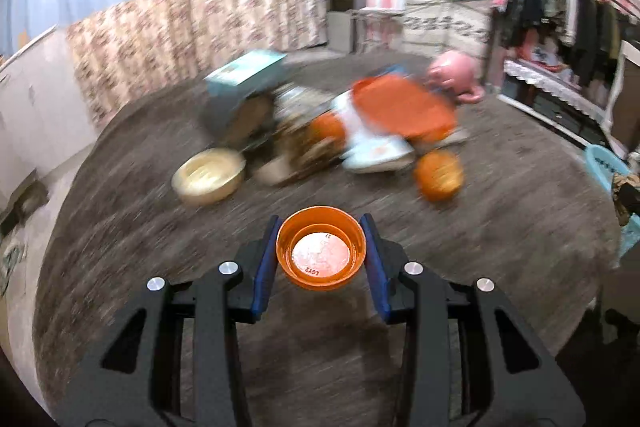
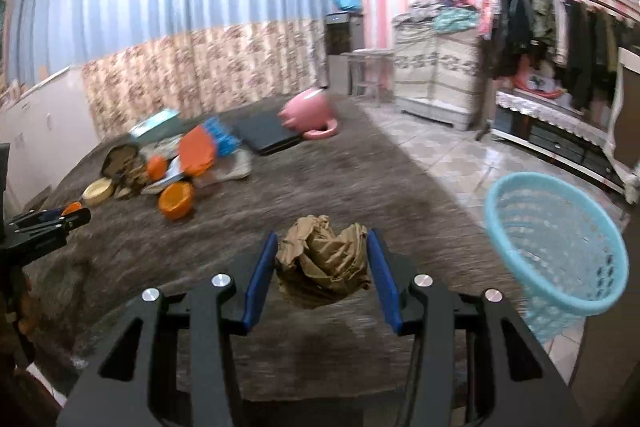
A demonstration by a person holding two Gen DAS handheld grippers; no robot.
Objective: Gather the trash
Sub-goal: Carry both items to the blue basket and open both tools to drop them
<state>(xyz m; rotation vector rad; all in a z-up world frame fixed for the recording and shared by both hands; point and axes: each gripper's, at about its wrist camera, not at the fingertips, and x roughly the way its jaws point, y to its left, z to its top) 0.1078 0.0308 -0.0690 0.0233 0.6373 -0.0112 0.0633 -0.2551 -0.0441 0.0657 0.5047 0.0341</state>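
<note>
While both hands carry their finds above the grey bed, the left tongs pinch an orange plastic cap by its rim, hollow side facing the camera, and the right tongs pinch a crumpled brown paper ball. Pickup looks finished; next, each piece must be carried over the pale-blue mesh wastebasket, standing off the bed's edge at three o'clock in the right wrist view, and released. More clutter waits at ten o'clock.
</note>
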